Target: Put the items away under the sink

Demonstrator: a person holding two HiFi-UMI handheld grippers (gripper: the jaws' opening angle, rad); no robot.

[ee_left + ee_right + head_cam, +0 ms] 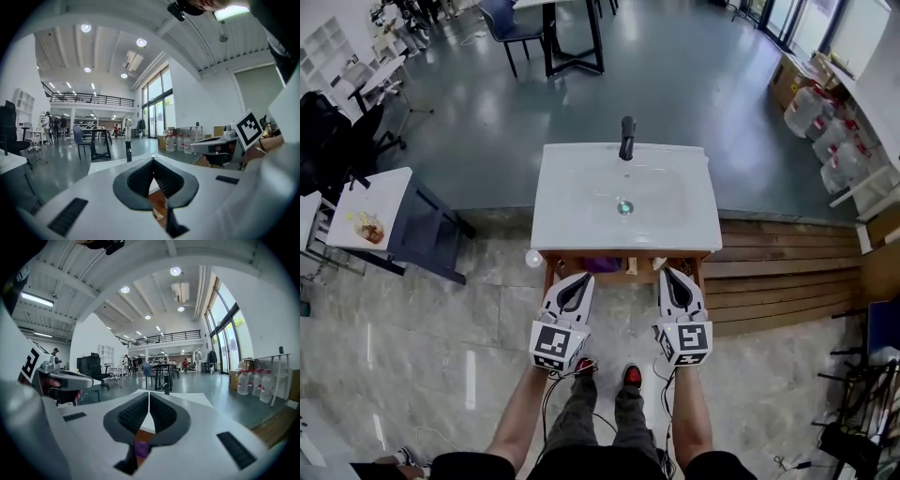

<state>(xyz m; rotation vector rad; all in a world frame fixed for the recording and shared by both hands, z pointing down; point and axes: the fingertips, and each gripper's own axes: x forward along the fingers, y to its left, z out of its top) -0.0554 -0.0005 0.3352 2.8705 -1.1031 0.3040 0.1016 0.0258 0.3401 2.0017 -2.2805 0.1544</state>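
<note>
**Both claws empty in front of the sink**

The person stands facing the white sink (581,202), which is at 12 o'clock from the feet, with the dark faucet (626,138) at its far edge. The left claw (580,278) is closed with nothing in it: in the left gripper view its ribbed dark pads meet at the tips (153,161). The right claw (668,274) is closed and empty in the same way (149,395).

The task's thing that can be seen is a purple item (600,265). It lies in the wooden compartment (619,256) under the basin, at 12 o'clock between the two claws. The right gripper view shows it only as a purple patch (140,447) below the pads.

So little of the item shows that its shape is not clear. I judge it is light and perhaps soft, like a packet. A gentle grip across its middle should be enough.

The basin is smooth and glossy with rounded corners. The compartment is plain matte wood with straight edges. The floor is polished stone tile.
</note>
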